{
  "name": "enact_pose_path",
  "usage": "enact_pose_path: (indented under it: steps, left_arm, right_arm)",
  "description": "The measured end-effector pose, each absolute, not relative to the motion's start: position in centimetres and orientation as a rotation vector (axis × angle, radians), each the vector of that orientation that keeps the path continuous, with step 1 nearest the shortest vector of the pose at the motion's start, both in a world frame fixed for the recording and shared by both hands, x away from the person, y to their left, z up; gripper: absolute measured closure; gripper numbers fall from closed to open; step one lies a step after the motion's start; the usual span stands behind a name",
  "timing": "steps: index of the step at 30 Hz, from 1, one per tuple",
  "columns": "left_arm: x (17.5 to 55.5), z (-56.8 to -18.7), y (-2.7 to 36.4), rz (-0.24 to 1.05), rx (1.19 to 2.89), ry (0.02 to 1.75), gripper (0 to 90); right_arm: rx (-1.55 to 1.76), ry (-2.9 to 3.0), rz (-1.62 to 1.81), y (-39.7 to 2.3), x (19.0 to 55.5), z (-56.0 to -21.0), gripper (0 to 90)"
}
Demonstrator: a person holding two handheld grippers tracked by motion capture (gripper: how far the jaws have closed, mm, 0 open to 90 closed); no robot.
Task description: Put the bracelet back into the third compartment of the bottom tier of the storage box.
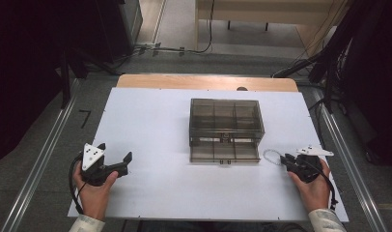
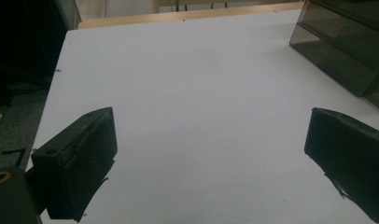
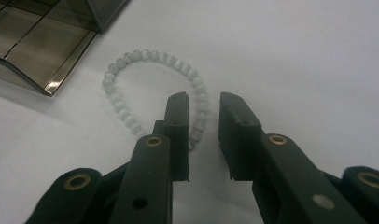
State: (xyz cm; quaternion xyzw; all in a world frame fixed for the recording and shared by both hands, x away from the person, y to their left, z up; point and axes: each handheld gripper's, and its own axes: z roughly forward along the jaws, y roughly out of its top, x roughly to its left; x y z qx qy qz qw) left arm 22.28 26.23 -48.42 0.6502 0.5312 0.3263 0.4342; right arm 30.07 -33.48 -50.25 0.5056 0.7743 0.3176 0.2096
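Note:
A bracelet of pale round beads [image 1: 271, 155] [image 3: 152, 55] lies on the white board [image 1: 160, 183], just right of a smoky see-through drawer box [image 1: 225, 128] [image 3: 33, 37]. My right gripper [image 1: 284, 158] [image 3: 204, 98] points at the bracelet with its jaws a narrow gap apart. The near strand of beads runs into that gap beside the left jaw, and the pads do not press on it. At the board's left my left gripper [image 1: 115, 152] [image 2: 211, 116] rests with its jaws spread wide over bare board. The box [image 2: 346, 51] stands off to its far right.
The box's lower drawer [image 1: 224, 152] is pulled out toward me and shows several compartments. A wooden table edge [image 1: 203, 81] runs behind the board. Metal rails [image 1: 44, 159] and dark stands flank the table.

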Motion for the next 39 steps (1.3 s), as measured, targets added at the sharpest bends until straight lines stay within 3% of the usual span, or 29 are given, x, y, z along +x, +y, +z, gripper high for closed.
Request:
enact_pose_path:
  steps: [26, 39]
  left_arm:
    - [22.31, -48.45, 26.15, 0.811, 1.62, 1.321, 2.7]
    - [22.29, -48.46, 26.16, 0.81, 1.619, 1.323, 2.7]
  right_arm:
    - [1.406, 2.172, 0.873, -33.21, 30.18, -50.2, 83.1]
    - [1.412, 2.176, 0.877, -33.23, 30.27, -50.13, 83.5]
